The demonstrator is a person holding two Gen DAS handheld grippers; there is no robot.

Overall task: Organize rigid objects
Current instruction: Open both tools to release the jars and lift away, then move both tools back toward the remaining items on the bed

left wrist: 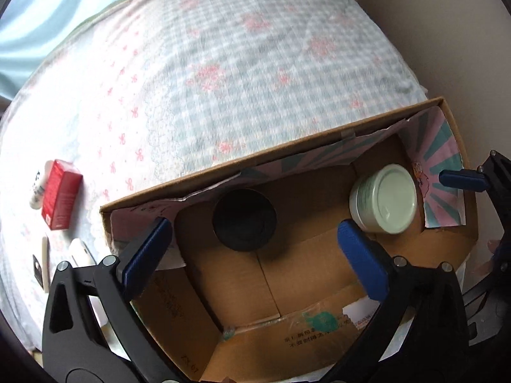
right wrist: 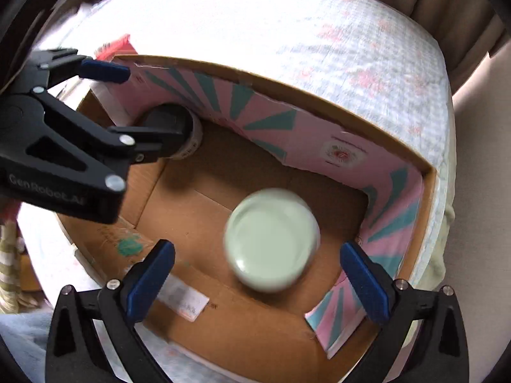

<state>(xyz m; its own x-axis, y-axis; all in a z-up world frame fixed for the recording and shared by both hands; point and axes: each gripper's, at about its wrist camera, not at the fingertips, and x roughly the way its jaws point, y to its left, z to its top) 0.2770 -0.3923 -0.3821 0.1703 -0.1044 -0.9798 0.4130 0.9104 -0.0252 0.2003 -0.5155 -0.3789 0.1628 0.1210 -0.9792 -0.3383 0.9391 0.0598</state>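
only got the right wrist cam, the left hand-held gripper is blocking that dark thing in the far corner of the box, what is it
observer: The left wrist view shows a black round container standing upright by the far wall of the cardboard box. The left hand-held gripper is open above it, not touching it.
operator: anything outside the box to pick up
observer: Yes, a red carton lies on the checked bedspread beside the box, with a few small white items near it.
operator: is the green jar clear of my fingers
observer: Yes. The pale green jar stands upright, and one blue finger of the right hand-held gripper is off to its side with a gap.
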